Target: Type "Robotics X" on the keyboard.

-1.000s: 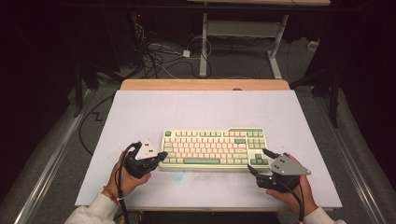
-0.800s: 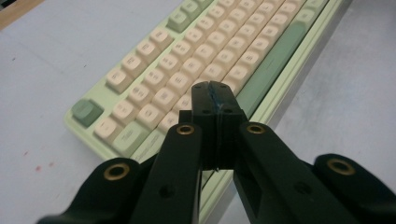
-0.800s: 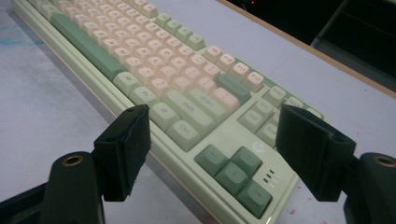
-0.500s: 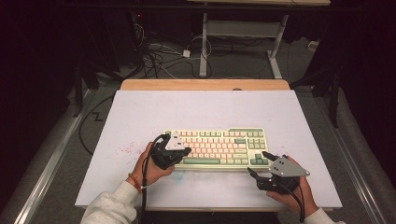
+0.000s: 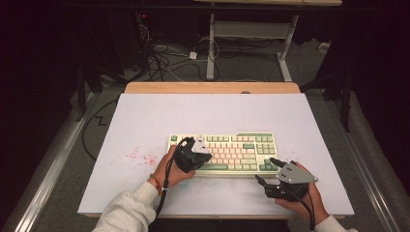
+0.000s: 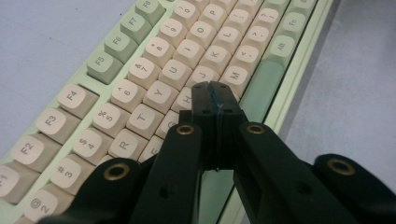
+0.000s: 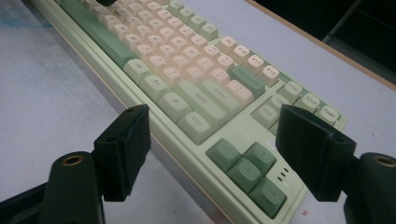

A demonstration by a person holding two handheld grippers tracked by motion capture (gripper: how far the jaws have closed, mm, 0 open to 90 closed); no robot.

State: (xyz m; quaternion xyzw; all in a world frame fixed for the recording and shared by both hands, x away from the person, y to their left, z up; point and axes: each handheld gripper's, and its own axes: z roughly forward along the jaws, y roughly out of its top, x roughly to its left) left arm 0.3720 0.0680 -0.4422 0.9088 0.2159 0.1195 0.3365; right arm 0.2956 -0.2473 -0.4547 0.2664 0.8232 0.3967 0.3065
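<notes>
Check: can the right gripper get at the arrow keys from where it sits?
Probably yes. The right gripper sits open just off the keyboard near corner, its fingers either side of the arrow keys, nothing between. The left gripper is shut, well away over the letter keys.
</notes>
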